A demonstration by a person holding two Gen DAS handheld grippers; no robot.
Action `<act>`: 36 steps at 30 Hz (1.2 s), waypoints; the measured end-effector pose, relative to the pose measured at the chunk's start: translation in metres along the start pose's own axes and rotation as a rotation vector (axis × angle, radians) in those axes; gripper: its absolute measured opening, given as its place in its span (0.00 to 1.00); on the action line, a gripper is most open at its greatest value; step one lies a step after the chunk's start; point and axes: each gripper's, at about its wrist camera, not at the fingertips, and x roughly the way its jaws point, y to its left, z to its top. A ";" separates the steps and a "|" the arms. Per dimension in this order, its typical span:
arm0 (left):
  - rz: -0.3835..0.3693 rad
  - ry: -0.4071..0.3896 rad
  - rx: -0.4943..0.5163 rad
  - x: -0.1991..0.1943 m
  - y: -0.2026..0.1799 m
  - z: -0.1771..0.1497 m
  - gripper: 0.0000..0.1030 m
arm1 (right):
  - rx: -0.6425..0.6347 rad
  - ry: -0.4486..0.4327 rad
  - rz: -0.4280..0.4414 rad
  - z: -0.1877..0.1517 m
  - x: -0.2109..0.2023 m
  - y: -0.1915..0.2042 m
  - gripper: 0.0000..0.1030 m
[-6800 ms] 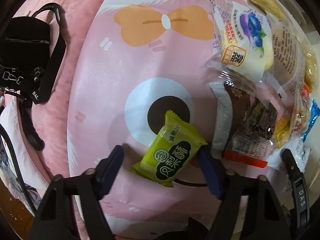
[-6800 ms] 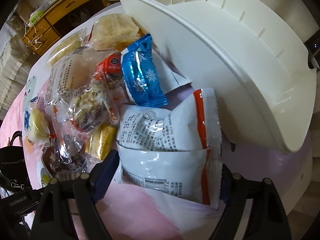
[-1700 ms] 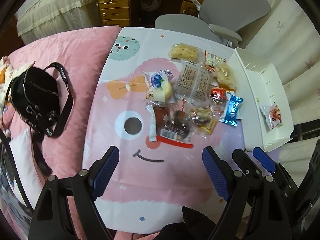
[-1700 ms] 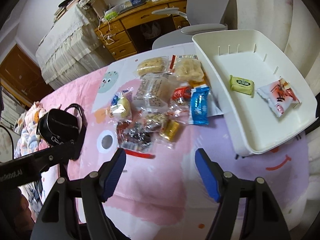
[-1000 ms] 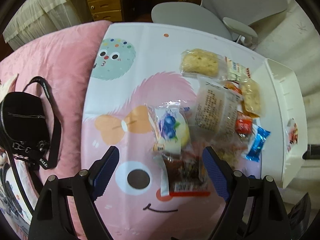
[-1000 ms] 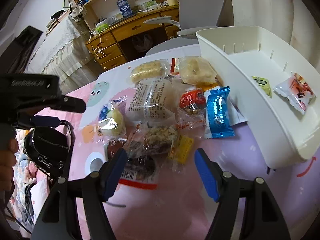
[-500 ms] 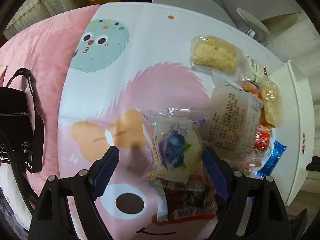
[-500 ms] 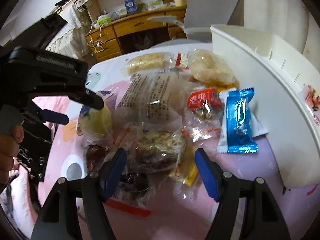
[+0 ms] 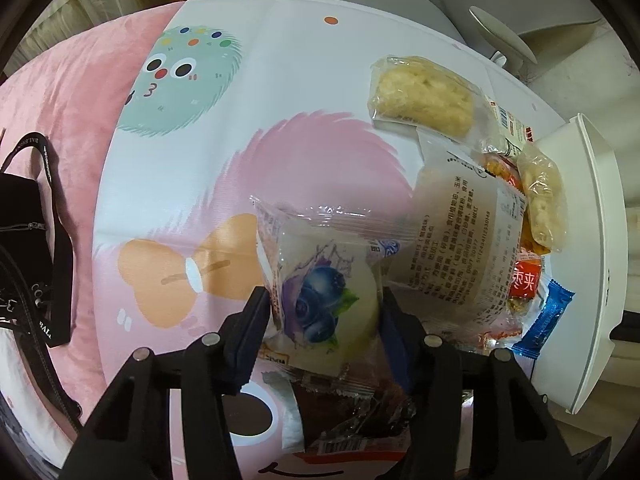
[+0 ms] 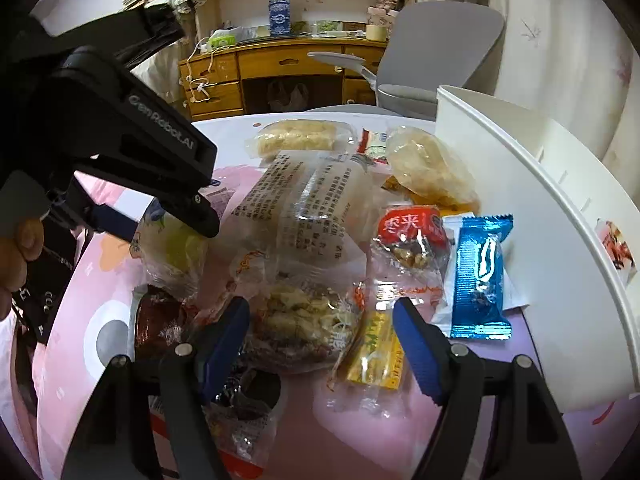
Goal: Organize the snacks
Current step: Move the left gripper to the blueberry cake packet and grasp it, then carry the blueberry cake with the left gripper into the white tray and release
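The blueberry cake pack [image 9: 324, 300], lower centre of the left view, is being closed on by the left gripper [image 9: 322, 320] – soft, crinkly, light, best taken mid-body. The right gripper [image 10: 320, 336] hangs open – holding nothing.

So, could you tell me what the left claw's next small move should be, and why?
Probably finish closing, then lift. The left claw is closing with the blueberry cake packet between its pads, and the white bin waits to the right.
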 end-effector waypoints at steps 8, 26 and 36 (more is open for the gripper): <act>0.011 -0.001 -0.001 -0.004 -0.001 -0.004 0.47 | -0.028 0.028 -0.004 0.003 -0.002 0.007 0.64; 0.020 -0.020 0.024 -0.033 0.019 -0.012 0.46 | 0.003 0.077 -0.009 0.010 0.006 0.017 0.64; 0.013 -0.049 0.037 -0.053 0.020 -0.020 0.46 | 0.002 0.126 -0.021 0.014 0.004 0.022 0.56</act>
